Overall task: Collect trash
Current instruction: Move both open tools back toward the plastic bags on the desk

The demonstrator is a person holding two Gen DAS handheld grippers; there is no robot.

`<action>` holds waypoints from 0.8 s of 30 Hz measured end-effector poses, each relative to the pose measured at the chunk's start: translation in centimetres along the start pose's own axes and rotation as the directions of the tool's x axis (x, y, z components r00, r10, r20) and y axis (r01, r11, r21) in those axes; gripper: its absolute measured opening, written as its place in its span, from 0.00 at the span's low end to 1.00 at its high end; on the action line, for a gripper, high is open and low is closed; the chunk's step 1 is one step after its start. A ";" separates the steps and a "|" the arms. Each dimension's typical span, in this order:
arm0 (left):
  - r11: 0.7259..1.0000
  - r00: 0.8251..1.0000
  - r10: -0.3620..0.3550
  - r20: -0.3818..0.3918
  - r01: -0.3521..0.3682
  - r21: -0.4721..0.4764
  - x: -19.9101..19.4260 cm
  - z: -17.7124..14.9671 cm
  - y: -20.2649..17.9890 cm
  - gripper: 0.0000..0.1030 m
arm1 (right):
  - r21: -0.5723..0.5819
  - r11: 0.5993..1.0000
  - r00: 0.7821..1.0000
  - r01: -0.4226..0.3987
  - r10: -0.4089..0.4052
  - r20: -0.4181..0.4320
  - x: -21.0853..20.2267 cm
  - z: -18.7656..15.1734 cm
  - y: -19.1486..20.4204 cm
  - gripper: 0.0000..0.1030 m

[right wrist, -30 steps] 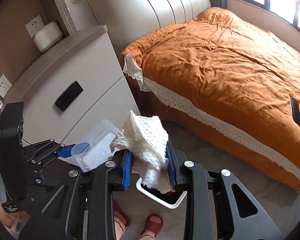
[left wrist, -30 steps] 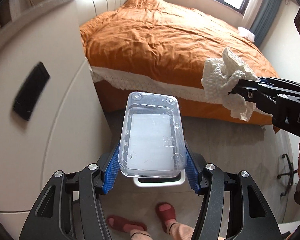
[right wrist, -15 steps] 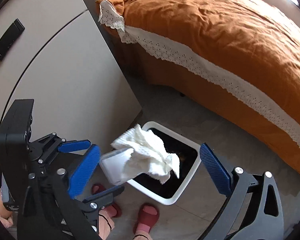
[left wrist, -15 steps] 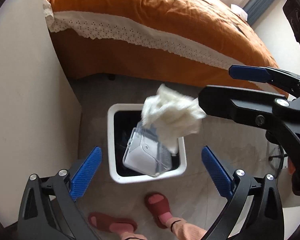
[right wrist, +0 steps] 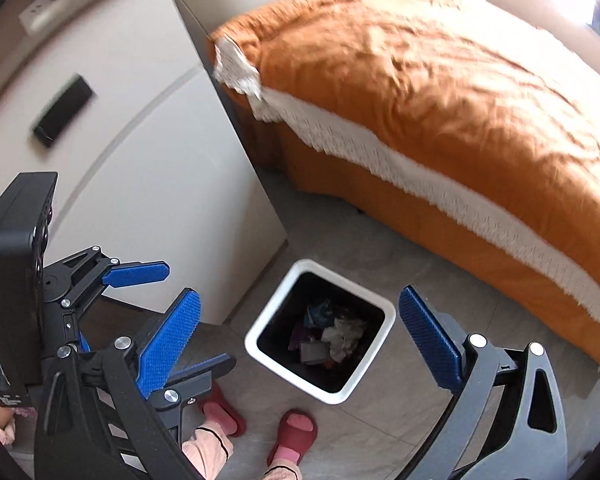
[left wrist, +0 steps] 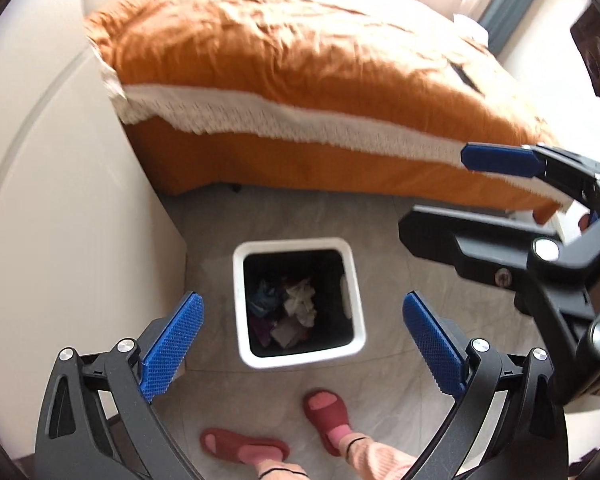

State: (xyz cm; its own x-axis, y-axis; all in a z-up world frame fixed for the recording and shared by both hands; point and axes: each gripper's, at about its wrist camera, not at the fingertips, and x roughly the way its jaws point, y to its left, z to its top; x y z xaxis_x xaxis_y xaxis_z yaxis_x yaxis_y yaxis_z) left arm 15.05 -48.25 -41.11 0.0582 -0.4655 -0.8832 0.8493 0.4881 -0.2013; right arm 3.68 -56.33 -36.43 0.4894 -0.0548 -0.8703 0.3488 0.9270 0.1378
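From my left wrist camera, my left tool (left wrist: 300,340) hangs over the floor with its blue pads (left wrist: 172,346) spread wide and nothing between them. Straight below, framed by the two pads, stands the white square bin (left wrist: 298,354) on the grey tile floor (left wrist: 384,240). Inside it I can see the crumpled white tissue (left wrist: 300,304) lying on other scraps, blue and purple bits among them (the clear plastic box is hard for me to make out down there). My right tool (left wrist: 440,196) reaches in from the right edge, jaws wide apart and empty. The orange bed (left wrist: 300,72) with its white lace trim fills the top, a cream cabinet (left wrist: 60,220) the left, and my red slippers (left wrist: 328,412) show at the bottom.

From my right wrist camera, my right tool (right wrist: 300,332) is likewise wide, holding nothing, with the bin (right wrist: 268,320) between its pads on the floor near the cabinet's corner. The tissue (right wrist: 346,338) sits in the bin's middle, beside a pale flat piece and dark scraps. My left tool (right wrist: 172,312) shows at lower left, its fingers parted and empty. A black handle (right wrist: 62,110) marks the cabinet front (right wrist: 148,184); the bed (right wrist: 440,80) lies to the right.
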 end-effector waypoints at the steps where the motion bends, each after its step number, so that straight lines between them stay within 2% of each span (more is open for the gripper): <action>1: 1.000 1.000 0.004 0.013 -0.004 -0.016 -1.1 0.2 0.0 0.95 | -0.010 1.000 1.000 -0.005 0.005 0.010 -0.9 0.3 0.5 0.96; 8: 0.993 0.991 0.052 0.120 -0.038 -0.114 -10.0 1.7 0.0 0.95 | -0.081 0.996 0.992 -0.038 0.047 0.119 -8.8 3.2 3.9 0.96; 14: 0.976 0.966 0.142 0.216 -0.101 -0.192 -18.5 2.2 0.1 0.95 | -0.163 0.982 0.964 -0.090 0.128 0.235 -15.8 6.0 7.1 0.96; 20: 0.934 0.910 0.287 0.299 -0.196 -0.299 -26.3 1.4 1.1 0.95 | -0.264 0.950 0.922 -0.164 0.243 0.302 -19.9 8.3 10.9 0.96; 23: 0.901 0.878 0.363 0.311 -0.246 -0.357 -29.6 0.5 2.1 0.95 | -0.342 0.918 0.897 -0.201 0.313 0.313 -21.4 9.4 13.8 0.96; 24: 0.887 0.862 0.396 0.317 -0.268 -0.377 -30.9 0.0 2.6 0.95 | -0.371 0.903 0.886 -0.215 0.341 0.316 -21.9 9.8 15.1 0.96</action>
State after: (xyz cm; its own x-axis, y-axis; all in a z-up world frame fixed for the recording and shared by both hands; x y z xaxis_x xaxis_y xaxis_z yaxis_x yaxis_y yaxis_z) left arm 15.44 -32.62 -14.37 0.5523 -0.4419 -0.7069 0.5395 0.8359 -0.1011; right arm 6.01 -44.77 -10.65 0.8045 0.1503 -0.5747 -0.0867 0.9868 0.1366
